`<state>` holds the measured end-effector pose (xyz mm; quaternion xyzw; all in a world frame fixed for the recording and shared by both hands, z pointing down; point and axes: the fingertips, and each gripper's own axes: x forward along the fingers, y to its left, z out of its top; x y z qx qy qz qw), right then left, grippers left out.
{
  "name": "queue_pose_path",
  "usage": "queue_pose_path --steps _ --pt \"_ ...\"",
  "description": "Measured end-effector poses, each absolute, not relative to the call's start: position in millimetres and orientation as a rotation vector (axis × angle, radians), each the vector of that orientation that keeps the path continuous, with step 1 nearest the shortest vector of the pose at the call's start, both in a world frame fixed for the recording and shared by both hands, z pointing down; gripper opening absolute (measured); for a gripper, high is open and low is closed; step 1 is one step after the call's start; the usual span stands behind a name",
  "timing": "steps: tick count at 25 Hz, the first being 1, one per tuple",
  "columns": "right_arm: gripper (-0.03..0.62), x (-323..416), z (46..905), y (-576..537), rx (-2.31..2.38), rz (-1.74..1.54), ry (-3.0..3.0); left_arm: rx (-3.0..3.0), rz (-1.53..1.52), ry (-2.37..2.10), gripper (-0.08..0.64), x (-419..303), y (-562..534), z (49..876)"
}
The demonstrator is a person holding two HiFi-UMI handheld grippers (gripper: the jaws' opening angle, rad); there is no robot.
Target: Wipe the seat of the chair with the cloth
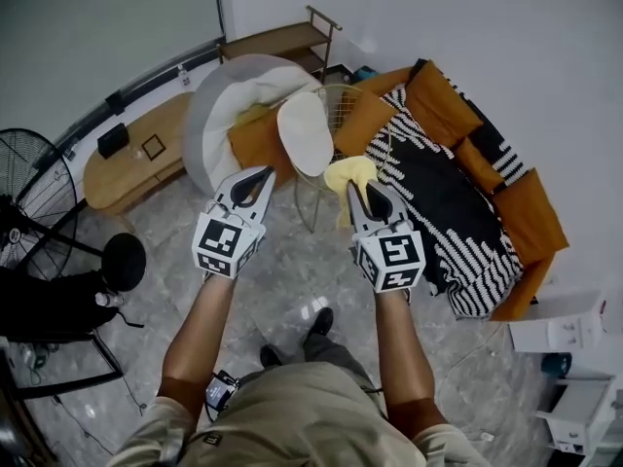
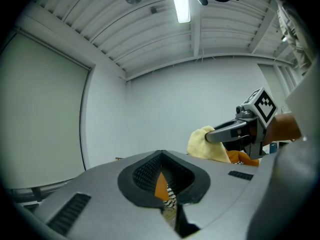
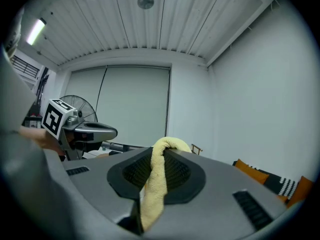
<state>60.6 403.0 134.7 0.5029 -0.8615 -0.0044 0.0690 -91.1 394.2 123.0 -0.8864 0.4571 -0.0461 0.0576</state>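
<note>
- The yellow cloth is clamped in the right claw. In the right gripper view it runs as a folded band up between the clenched jaws and loops over their tip.
- The left claw is closed on nothing. In its own view only a thin slit shows between the pads, with orange and striped fabric seen through it.
- Both claws are held up in front of the person and level with each other. The chair seat lies just beyond them in the head view.
- Judging from this, picking up the cloth is done and the wipe itself is all left. The cloth hangs in the air, and I see no contact with the seat.
- The cloth looks like soft, nubby terry that is thick enough to keep a rounded fold.
- The seat is a smooth white oval pad on a thin wire frame with slim legs, and it looks likely to wipe easily.
- Behind the chair is an orange sofa covered with a black-and-white patterned throw.
- The floor is glossy grey stone-look tile.
</note>
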Motion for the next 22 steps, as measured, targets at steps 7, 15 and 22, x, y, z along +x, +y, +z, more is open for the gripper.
queue_pose_path --steps 7,15,22 --pt "0.06 85.6 136.6 332.0 1.42 -0.002 -2.647 -2.652 -0.172 1.46 0.015 -59.4 332.3 123.5" --pt "0.06 109.4 145.1 286.1 1.376 0.022 -2.667 -2.632 -0.193 1.485 0.015 -32.2 288.5 123.9" --pt "0.061 124.5 163.4 247.1 1.406 0.057 -2.628 -2.65 -0.188 1.462 0.015 -22.4 236.0 142.1"
